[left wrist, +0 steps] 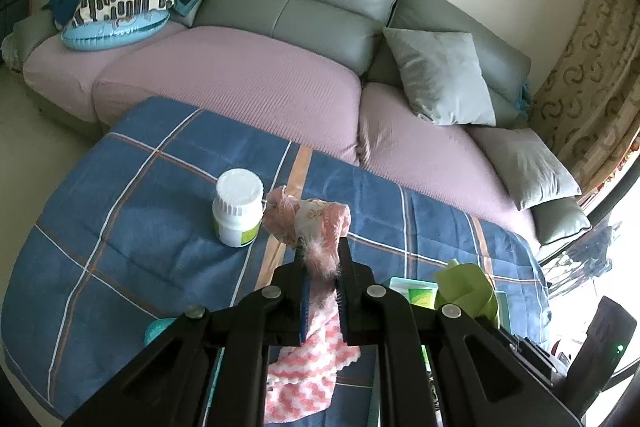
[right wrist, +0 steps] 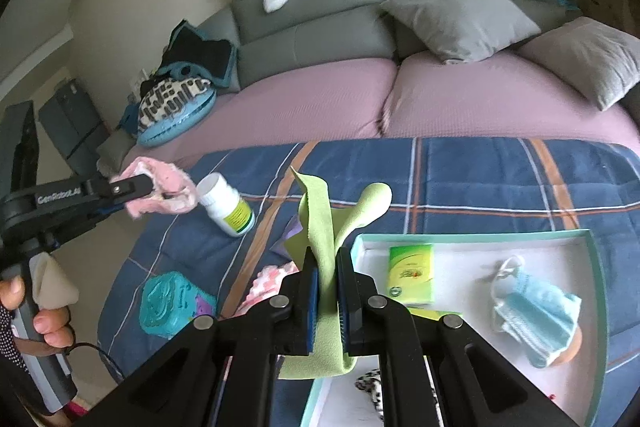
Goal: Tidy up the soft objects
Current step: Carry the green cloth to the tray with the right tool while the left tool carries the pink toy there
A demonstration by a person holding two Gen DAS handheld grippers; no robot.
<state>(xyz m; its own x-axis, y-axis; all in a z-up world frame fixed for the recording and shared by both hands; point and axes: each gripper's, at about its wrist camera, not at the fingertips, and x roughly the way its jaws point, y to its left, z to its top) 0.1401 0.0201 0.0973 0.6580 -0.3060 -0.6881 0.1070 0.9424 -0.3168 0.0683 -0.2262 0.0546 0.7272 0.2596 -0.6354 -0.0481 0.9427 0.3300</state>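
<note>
- Both tools are busy right now: the left gripper (left wrist: pixel 320 267) is clamped tight on a fuzzy pink-and-white knitted cloth (left wrist: pixel 316 223), held up off the blue plaid blanket (left wrist: pixel 132 195), with the rest of it trailing down underneath.
- The right gripper (right wrist: pixel 327 269) is pinched on a thin lime-green cloth (right wrist: pixel 320 211) that sticks up past the jaws, just left of the teal-rimmed box (right wrist: pixel 592 267).
- The box already holds a blue face mask (right wrist: pixel 536 311) and a green tissue pack (right wrist: pixel 411 273).
- A white pill bottle (left wrist: pixel 239 207) stands near the pink cloth.
- Looks like mid-pickup to me. Next move is probably carrying each cloth over the box and letting go without snagging the bottle.
</note>
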